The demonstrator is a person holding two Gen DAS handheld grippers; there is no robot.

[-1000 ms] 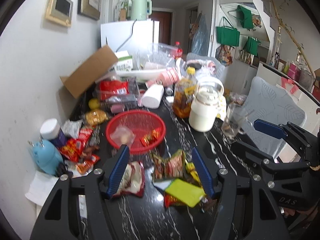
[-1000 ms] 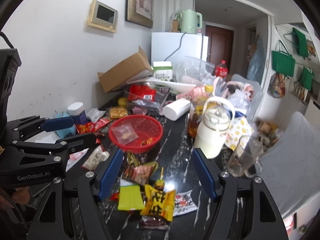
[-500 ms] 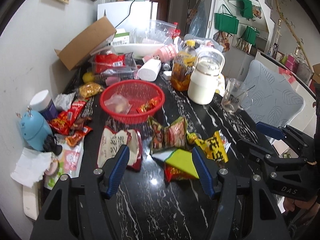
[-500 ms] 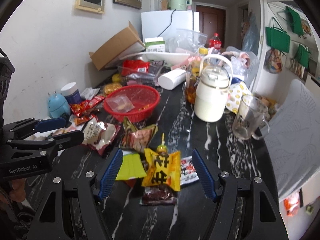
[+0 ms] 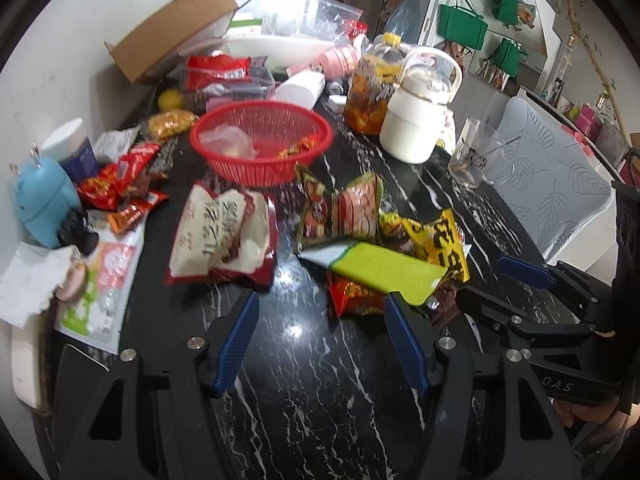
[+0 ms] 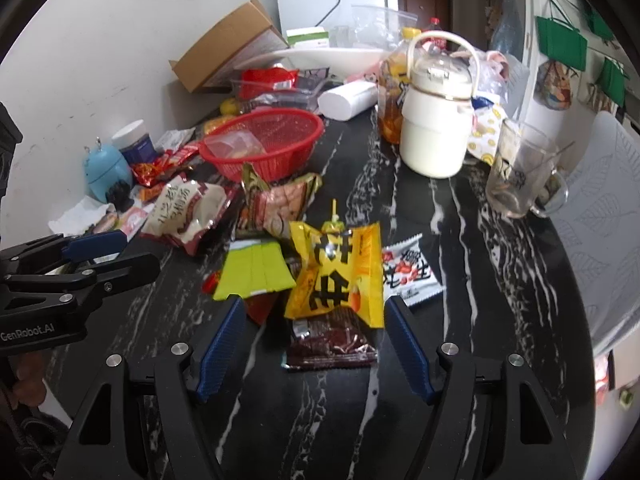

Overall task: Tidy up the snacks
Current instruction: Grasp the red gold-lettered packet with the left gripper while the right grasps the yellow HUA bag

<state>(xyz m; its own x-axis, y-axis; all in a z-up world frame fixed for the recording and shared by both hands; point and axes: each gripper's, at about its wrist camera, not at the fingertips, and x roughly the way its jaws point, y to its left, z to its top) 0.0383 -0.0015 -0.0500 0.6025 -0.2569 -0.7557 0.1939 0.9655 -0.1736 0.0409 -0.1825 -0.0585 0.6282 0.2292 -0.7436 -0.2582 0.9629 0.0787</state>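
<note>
Right tool (image 6: 314,344) is spread open and empty, with the dark red packet (image 6: 330,344) lying crosswise right between its fingers near the worktop's front edge. Left tool (image 5: 320,340), open too, has only bare worktop (image 5: 312,380) there; the red basket (image 6: 266,142) sits well beyond

White jug (image 6: 435,136), glass mug (image 6: 520,172) – perhaps a cardboard box (image 5: 176,30).

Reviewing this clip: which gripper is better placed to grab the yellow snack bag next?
Probably the right gripper. It is open, and the yellow snack bag lies straight ahead between its fingers. The left gripper, also open, faces bare table, with that bag off toward its right finger.
</note>
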